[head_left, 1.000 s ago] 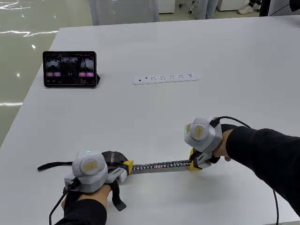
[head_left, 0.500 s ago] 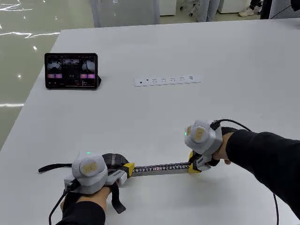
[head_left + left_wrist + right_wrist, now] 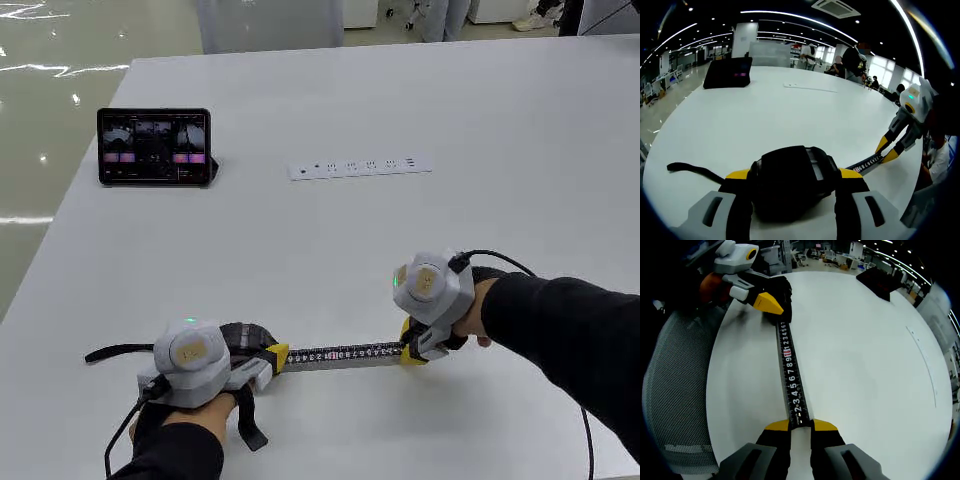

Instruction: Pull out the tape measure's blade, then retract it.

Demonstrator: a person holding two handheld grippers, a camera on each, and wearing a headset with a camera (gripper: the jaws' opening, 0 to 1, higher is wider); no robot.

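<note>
Across white table [image 3: 400, 110], left claw [image 3: 268, 360] clamps tape measure [image 3: 790, 185]; right claw [image 3: 801, 426] pinches blade [image 3: 790, 375].

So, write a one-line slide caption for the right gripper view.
Right gripper pinches the drawn-out tape measure blade; left gripper holds its case over the white table.

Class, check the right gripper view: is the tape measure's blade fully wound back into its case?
No, the numbered blade runs out from the case to the right gripper, which pinches its tip.
</note>
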